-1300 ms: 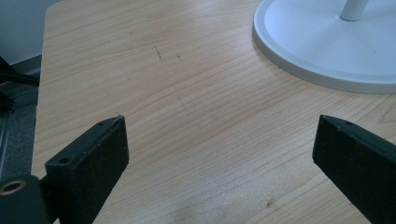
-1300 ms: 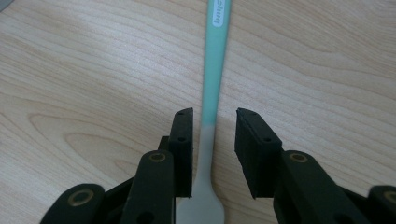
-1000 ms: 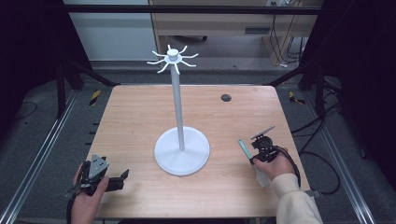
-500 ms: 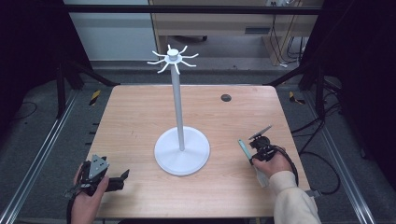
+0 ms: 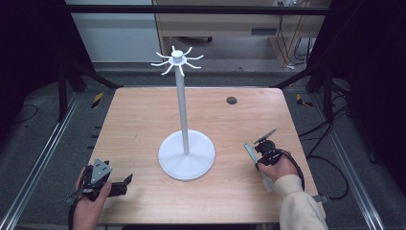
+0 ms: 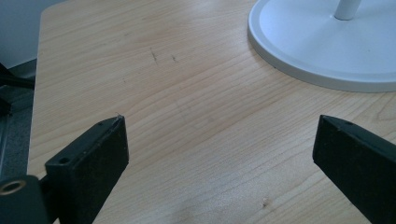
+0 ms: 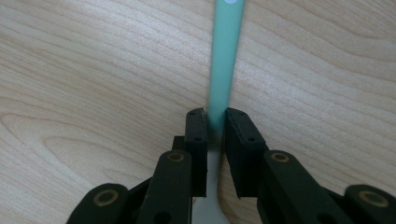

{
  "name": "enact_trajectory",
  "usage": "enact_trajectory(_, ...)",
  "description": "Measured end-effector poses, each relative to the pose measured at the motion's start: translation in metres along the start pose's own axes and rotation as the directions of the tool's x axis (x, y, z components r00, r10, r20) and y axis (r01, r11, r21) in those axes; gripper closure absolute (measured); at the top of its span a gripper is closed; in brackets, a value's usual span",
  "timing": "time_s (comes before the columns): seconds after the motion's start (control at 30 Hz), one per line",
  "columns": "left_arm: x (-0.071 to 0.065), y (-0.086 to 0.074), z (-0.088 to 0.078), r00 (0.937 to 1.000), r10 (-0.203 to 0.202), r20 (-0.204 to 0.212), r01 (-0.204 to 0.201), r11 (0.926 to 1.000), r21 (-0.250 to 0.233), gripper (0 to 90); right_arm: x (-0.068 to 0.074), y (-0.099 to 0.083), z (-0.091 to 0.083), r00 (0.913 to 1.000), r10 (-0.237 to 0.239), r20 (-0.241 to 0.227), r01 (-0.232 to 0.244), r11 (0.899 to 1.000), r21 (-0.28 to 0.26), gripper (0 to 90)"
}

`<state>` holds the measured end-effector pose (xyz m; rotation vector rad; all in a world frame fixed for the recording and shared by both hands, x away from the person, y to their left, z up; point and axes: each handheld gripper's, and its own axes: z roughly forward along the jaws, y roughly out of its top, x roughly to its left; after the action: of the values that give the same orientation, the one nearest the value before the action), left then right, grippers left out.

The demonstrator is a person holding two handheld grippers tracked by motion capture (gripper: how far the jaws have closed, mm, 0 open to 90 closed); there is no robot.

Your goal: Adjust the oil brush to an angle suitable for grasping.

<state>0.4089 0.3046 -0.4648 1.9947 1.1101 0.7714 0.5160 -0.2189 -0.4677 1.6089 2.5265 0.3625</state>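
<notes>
At the near left corner of the pale wooden worktop (image 5: 143, 124), the left claw (image 5: 125, 182) rests low in the person's left hand (image 5: 88, 203), a grey three-cornered plate on its top. In the left gripper view its two black jaws stand wide apart with only bare wood grain between them, so this claw is open and holds nothing.

Just ahead and to the right of it sits the white round-based metal stand (image 5: 186, 154). Its flat disc base lies near the middle of the worktop, and in the left gripper view the edge of that disc (image 6: 327, 56) curves across the upper right, well clear of the jaws. A slim white pole rises upright from the disc to a small hub ringed with short curved hooks (image 5: 177, 60).

Farther back on the right, a small dark round hole (image 5: 231, 100) marks the worktop.

At the right, the long pale-green flat plastic handle (image 5: 250, 153) lies on the wood, pointing away from the person. In the right gripper view it (image 7: 225, 56) runs straight up from between the jaws to the top edge, with a small white round spot at its far end; a paler, wider part continues below the jaws. The right claw (image 7: 215, 119), held in the right hand (image 5: 274, 167), is closed on this handle, its black pads pressing the two sides.
</notes>
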Motion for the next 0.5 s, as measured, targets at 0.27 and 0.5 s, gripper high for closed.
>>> enact_trajectory(0.27,-0.0007,0.0001,0.0003,1.0,0.0,0.001,0.0,1.0,0.0,3.1,0.0011,0.0018,0.0002,0.9999,0.005,0.014,-0.005,1.0,0.009,81.8)
enact_trajectory(0.5,-0.0007,0.0,0.0005,1.0,0.001,0.0,-0.001,1.0,0.001,3.1,0.0014,0.0009,-0.0016,0.9998,0.009,0.015,-0.009,1.0,0.011,82.6)
